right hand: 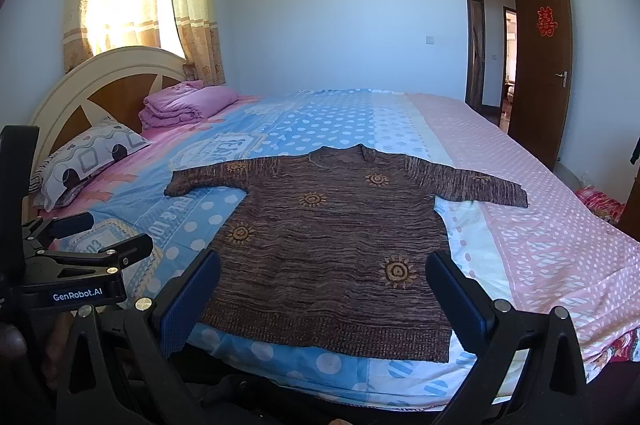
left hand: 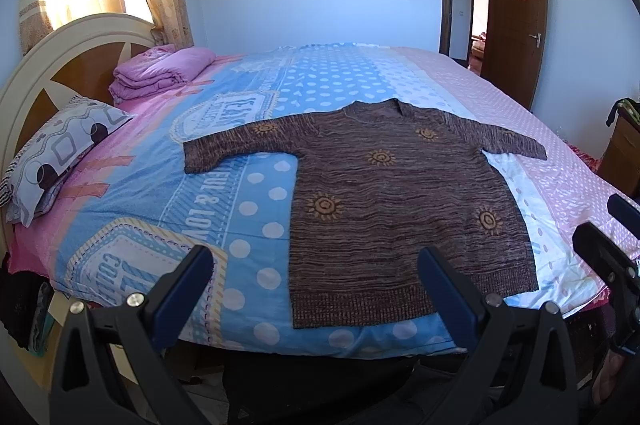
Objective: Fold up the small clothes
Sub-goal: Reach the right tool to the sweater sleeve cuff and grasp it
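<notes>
A brown knitted sweater (left hand: 400,201) (right hand: 336,245) with orange sun motifs lies flat on the bed, both sleeves spread out, hem toward me. My left gripper (left hand: 316,267) hangs open above the near edge of the bed, over the sweater's left hem corner, holding nothing. My right gripper (right hand: 324,275) is open too, above the hem, its fingers straddling the lower body without touching it. The right gripper (left hand: 600,245) shows at the right edge of the left wrist view, and the left gripper (right hand: 104,237) at the left of the right wrist view.
The bed (left hand: 248,193) has a blue and pink dotted cover. A patterned pillow (left hand: 60,153) and a folded pink quilt (left hand: 160,71) lie by the headboard (left hand: 48,73) at left. An open brown door (left hand: 516,25) is at the back right. Clutter (left hand: 624,153) stands right of the bed.
</notes>
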The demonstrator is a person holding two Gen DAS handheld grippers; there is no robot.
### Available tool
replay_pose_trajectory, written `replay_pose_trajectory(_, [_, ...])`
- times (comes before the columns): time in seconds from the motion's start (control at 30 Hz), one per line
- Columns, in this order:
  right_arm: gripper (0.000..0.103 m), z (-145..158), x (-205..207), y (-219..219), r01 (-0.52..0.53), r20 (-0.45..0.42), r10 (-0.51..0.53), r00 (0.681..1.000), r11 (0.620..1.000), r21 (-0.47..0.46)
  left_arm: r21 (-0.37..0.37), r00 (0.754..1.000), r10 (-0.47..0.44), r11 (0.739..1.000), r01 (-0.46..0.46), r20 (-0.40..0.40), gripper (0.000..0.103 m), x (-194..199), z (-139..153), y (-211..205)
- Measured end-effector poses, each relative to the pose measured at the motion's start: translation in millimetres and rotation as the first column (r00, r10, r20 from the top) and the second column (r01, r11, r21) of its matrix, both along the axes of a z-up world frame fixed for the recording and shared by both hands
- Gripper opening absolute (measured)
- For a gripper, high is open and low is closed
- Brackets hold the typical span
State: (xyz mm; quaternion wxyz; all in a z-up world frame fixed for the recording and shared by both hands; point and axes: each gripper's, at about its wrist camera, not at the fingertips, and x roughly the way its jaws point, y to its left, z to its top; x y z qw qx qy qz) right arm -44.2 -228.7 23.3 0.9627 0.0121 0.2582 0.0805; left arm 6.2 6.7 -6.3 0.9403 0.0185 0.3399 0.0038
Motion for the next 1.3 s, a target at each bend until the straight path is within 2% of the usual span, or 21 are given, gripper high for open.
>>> replay_pose_trajectory(0.3, [0.102,-15,17,-3,-0.044,-0.039,0.045,0.998,0.999,0.013,0.034,1.0,-0.005,0.999,0.006,-0.024,0.103,12,-9,-2])
replay_pose_trajectory(0.5, [0.102,-29,37,-14,-0.034,-0.062,0.034,0.998,0.999,-0.003,0.109,0.999,-0.017,0.994,0.021,-0.029,0.103,31,-21,-8])
replay_pose_trajectory(0.63, [0.102,-49,65,-26,-0.042,-0.122,0.04,0.992,0.999,-0.013,0.168,0.998,-0.019,0.985,0.029,-0.06,0.103,57,-36,-8])
replay_pose_trajectory(0.8, [0.102,-76,96,-47,0.0,-0.177,-0.005,0.984,1.0,-0.027,0.209,0.994,-0.022,0.977,0.044,-0.105,0.103,86,-55,-11])
replay_pose_trajectory(0.93, [0.102,-93,122,-65,0.023,-0.22,-0.026,0.975,1.0,-0.014,0.225,0.993,-0.051,0.971,0.075,-0.111,0.103,108,-68,-20])
replay_pose_trajectory(1.13, [0.102,-115,170,-104,0.091,-0.251,-0.081,0.965,0.995,0.031,0.25,0.993,-0.094,0.962,0.11,-0.076,0.103,151,-90,-32])
replay_pose_trajectory(1.23, [0.102,-125,194,-131,0.141,-0.294,-0.108,0.95,0.986,0.093,0.261,0.995,-0.074,0.961,0.09,-0.072,0.103,178,-95,-33])
replay_pose_trajectory(1.3, [0.102,-129,208,-148,0.18,-0.312,-0.145,0.939,0.98,0.088,0.258,0.996,-0.055,0.964,0.07,-0.065,0.103,193,-96,-32])
